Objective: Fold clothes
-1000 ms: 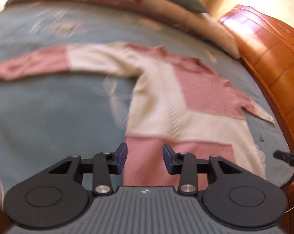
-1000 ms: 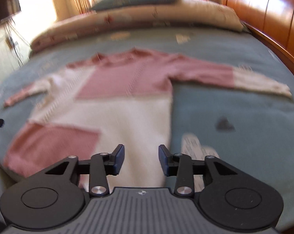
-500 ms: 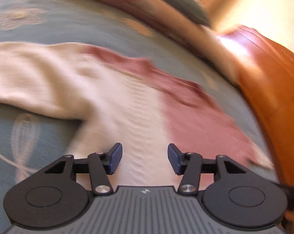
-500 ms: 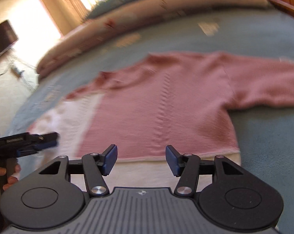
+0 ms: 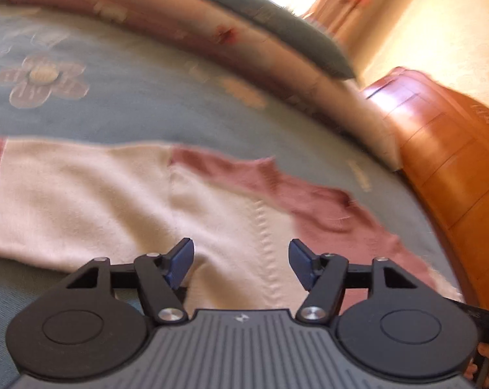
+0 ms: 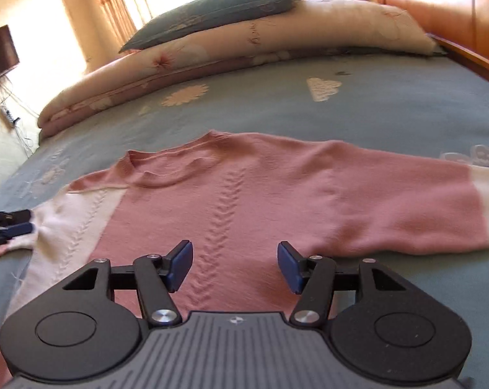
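So the sweater [image 6: 244, 201] was lying flat on the bed [image 6: 390, 113], spread out on the blue cover with little flower and cloud patches. It's a pink and cream colour-block knit, neck hole pointing toward the pillows. From the right wrist view the pink chest panel filled the middle, with a cable stitch running down it, and one sleeve stretched off to the right, pink first and then cream at the cuff end. The cream panel sat over on the left side.

The right gripper [image 6: 234, 262] hung low over the pink body, jaws apart about a medium gap, having just been opening a bit more. Sweater showed between the blue pads but nothing was pinched, pads weren't pressing on any cloth.

Same deal with the left gripper [image 5: 241, 264]: it sat over the cream part of the sweater [image 5: 115, 201], near where the sleeve meets the body, jaws having just widened, empty. That view was pretty blurry. The other sleeve ran out to the left there, cream and then pink at the edge of frame.

You could see the left gripper's tip poking in at the far left of the right view too, just by the cream edge, can't tell if it touched.

A folded quilt [image 6: 244, 42] with a grey pillow [image 6: 212, 9] on top lay past the sweater, and the wooden headboard [image 5: 455, 168] ran along one side.
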{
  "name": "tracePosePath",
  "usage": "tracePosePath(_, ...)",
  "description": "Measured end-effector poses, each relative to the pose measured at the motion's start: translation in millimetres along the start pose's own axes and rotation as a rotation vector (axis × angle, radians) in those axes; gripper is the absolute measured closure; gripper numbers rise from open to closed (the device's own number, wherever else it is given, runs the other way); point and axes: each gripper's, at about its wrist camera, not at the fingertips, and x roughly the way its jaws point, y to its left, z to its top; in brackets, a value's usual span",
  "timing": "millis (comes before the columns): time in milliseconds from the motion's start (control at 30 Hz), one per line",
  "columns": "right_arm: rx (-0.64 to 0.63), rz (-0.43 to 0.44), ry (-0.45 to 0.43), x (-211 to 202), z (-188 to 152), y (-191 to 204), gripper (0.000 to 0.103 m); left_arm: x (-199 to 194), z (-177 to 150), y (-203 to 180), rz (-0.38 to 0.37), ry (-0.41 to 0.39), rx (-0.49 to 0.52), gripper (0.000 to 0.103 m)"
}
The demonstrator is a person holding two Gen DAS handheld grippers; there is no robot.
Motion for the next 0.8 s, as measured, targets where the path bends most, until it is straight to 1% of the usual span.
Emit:
tracePosePath(33, 0.014, -0.025, 0.015, 9, 0, -1, 0.040, 5, -2, 5, 0.043, 0.012, 0.004, 0.044)
tracePosePath(67, 0.030, -0.045, 0.039, 17, -1, -5, 0.040, 9, -4, 9, 0.089, 0.019, 0.014, 0.056)
tracePosePath(100, 0.041, -0.060, 0.066, 24, -4, -11, 0.040, 8, -5, 11, 0.121, 0.017, 0.058, 0.057)
tracePosePath(133, 0.037, -0.066, 0.066, 24, -7, -17, 0.045, 4, -4, 12, 0.163, 0.010, 0.114, 0.057)
tracePosePath(167, 0.019, -0.060, 0.053, 21, -9, -21, 0.045, -1, -1, 14, 0.186, 0.008, 0.150, 0.052)
tracePosePath(233, 0.002, -0.070, 0.060, 17, -8, -27, 0.049, -9, 4, 19, 0.172, 0.020, 0.128, 0.050)
tracePosePath(267, 0.011, -0.069, 0.061, 16, -8, -28, 0.049, -14, 7, 20, 0.161, 0.027, 0.112, 0.050)
tracePosePath(333, 0.019, -0.070, 0.063, 16, -6, -27, 0.048, -28, 7, 15, 0.165, -0.009, 0.114, 0.052)
tracePosePath(400, 0.010, -0.077, 0.058, 16, -9, -22, 0.043, -40, 4, 16, 0.099, -0.024, 0.050, 0.050)
tracePosePath(433, 0.009, -0.077, 0.054, 16, -11, -21, 0.040, -42, 2, 21, 0.056, -0.005, -0.015, 0.047)
tracePosePath(467, 0.008, -0.076, 0.049, 16, -13, -19, 0.040, -40, 1, 28, 0.035, 0.020, -0.092, 0.047)
tracePosePath(500, 0.010, -0.077, 0.043, 16, -13, -19, 0.039, -39, -3, 37, 0.035, 0.034, -0.168, 0.047)
tracePosePath(533, 0.022, -0.072, 0.040, 15, -13, -20, 0.039, -39, -6, 46, 0.051, 0.032, -0.238, 0.048)
tracePosePath(600, 0.048, -0.061, 0.035, 14, -13, -23, 0.039, -42, -13, 62, 0.087, -0.014, -0.330, 0.048)
tracePosePath(633, 0.060, -0.054, 0.034, 13, -14, -25, 0.039, -43, -15, 69, 0.086, -0.044, -0.373, 0.048)
tracePosePath(700, 0.069, -0.044, 0.029, 11, -14, -28, 0.039, -41, -17, 80, 0.048, -0.087, -0.453, 0.042)
tracePosePath(733, 0.067, -0.044, 0.027, 12, -15, -27, 0.039, -38, -16, 83, 0.036, -0.111, -0.470, 0.042)
tracePosePath(767, 0.066, -0.045, 0.025, 12, -15, -27, 0.038, -35, -15, 83, 0.049, -0.125, -0.465, 0.053)
tracePosePath(800, 0.065, -0.047, 0.022, 13, -16, -27, 0.038, -33, -13, 81, 0.088, -0.130, -0.448, 0.065)
